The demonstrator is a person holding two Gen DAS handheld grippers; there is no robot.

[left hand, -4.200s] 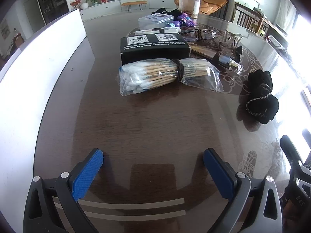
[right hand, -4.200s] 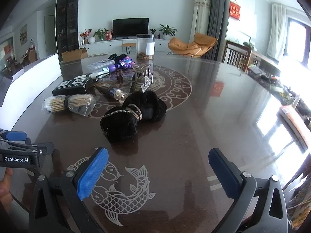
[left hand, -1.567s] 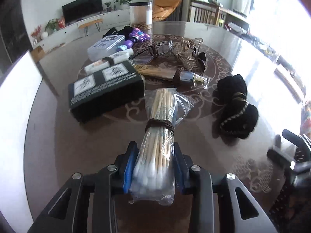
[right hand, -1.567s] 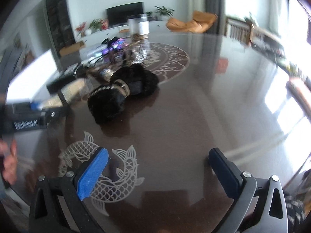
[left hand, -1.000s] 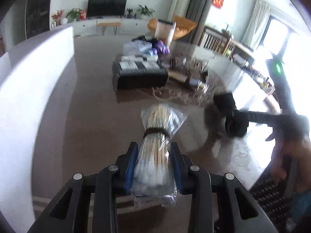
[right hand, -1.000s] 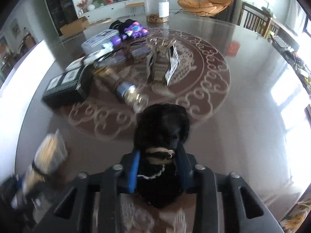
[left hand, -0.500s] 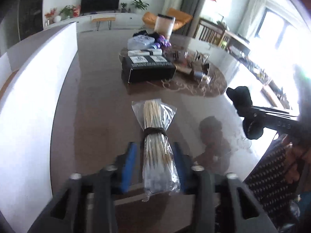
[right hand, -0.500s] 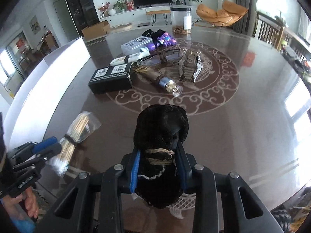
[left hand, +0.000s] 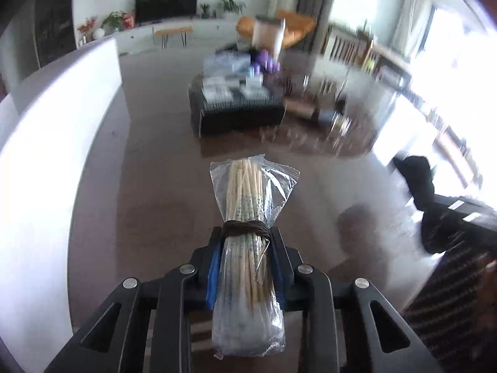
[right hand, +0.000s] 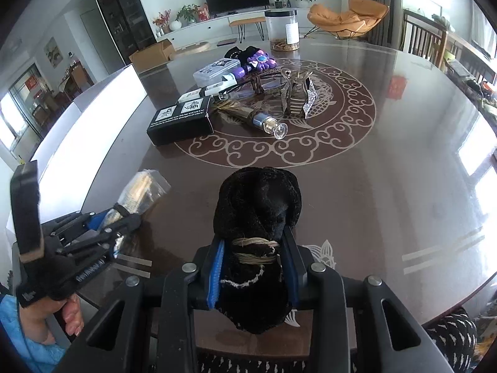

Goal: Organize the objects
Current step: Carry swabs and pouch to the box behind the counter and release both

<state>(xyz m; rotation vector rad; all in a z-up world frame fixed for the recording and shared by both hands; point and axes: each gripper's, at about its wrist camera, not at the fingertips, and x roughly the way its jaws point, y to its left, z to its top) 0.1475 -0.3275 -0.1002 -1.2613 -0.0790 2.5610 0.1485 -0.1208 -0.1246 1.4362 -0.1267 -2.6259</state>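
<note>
A clear bag of cotton swabs (left hand: 248,192), tied round the middle with a brown band, sticks forward out of my left gripper (left hand: 245,242). The gripper is shut on the bag just behind the band and holds it above the dark round table (left hand: 149,186). In the right wrist view the same bag (right hand: 139,189) and the left gripper (right hand: 115,217) show at the left. My right gripper (right hand: 253,248) is shut on a black fluffy bundle (right hand: 257,199) wrapped with gold and beaded bands. That bundle (left hand: 416,177) also shows at the right in the left wrist view.
Farther back on the table lie a black box (right hand: 180,121), a glass vial (right hand: 270,124), a silver hair claw (right hand: 296,96), a clear plastic case (right hand: 214,71), a purple toy (right hand: 257,59) and a clear jar (right hand: 282,31). A white panel (right hand: 93,118) lines the left edge. A person's hand (right hand: 71,310) holds the left gripper.
Half a second ago the left jaws stood slightly apart around the bag; now they grip it closer to the band, and it has risen. The right gripper still holds the black bundle.
</note>
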